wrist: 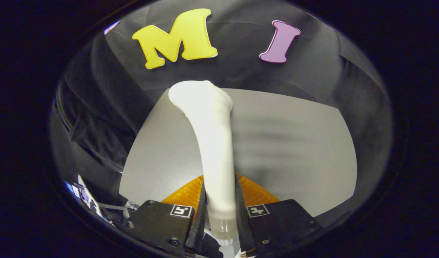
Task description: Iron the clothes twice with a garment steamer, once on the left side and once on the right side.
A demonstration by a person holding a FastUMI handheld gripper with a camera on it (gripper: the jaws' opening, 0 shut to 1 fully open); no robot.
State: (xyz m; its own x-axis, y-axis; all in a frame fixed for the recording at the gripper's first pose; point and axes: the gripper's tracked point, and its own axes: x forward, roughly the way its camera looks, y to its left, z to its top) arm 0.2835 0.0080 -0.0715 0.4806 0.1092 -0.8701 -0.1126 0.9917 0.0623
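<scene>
The grey table is the largest thing here, lying beyond the fingers. To its left a dark garment hangs against the booth wall, so the steamer can be passed along it. The white steamer stands upright between the fingers, its head tilted toward that garment. The gripper has its jaws nearly closed, both fingers pressing the steamer's handle low down, probably to keep the head free for ironing.

grey tabletop | black cloth wall beyond it | small cluttered items near its corner
</scene>
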